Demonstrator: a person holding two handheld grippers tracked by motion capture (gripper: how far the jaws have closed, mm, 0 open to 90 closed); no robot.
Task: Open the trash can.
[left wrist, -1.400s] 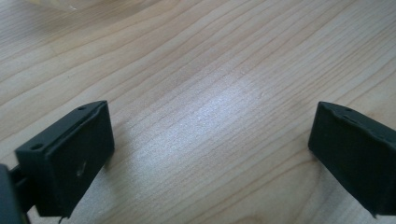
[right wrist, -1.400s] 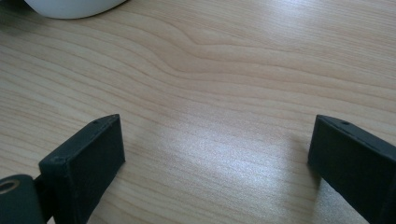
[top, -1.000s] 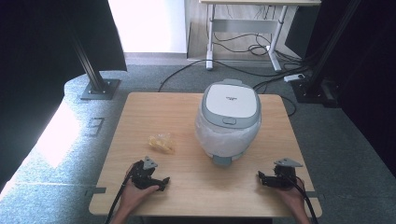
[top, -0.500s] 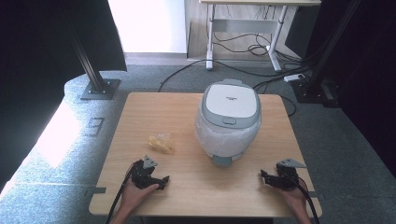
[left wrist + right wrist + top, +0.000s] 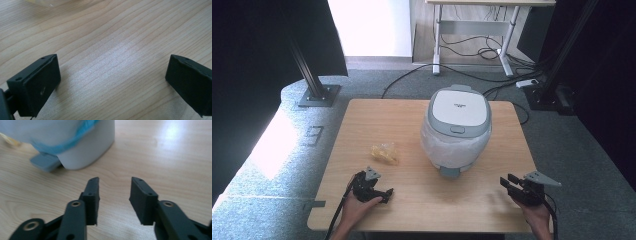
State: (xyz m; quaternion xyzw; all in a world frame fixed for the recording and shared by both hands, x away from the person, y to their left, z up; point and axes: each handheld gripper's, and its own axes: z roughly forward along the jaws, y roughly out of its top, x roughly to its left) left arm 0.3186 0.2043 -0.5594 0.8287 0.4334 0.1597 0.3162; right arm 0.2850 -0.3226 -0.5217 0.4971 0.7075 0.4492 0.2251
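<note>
On grey carpet (image 5: pixel 562 150), a wooden table (image 5: pixel 377 120) near black stands (image 5: pixel 314 90).

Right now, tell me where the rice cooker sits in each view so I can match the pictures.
High view: the rice cooker stands at the table's middle, slightly right, its lid shut.
Left gripper view: bare wooden tabletop between the jaws; the cooker is not in this picture.
Right gripper view: the cooker's white base fills the upper left, beyond the jaws.
Shared landmark: the grey tab at the cooker's foot.
</note>
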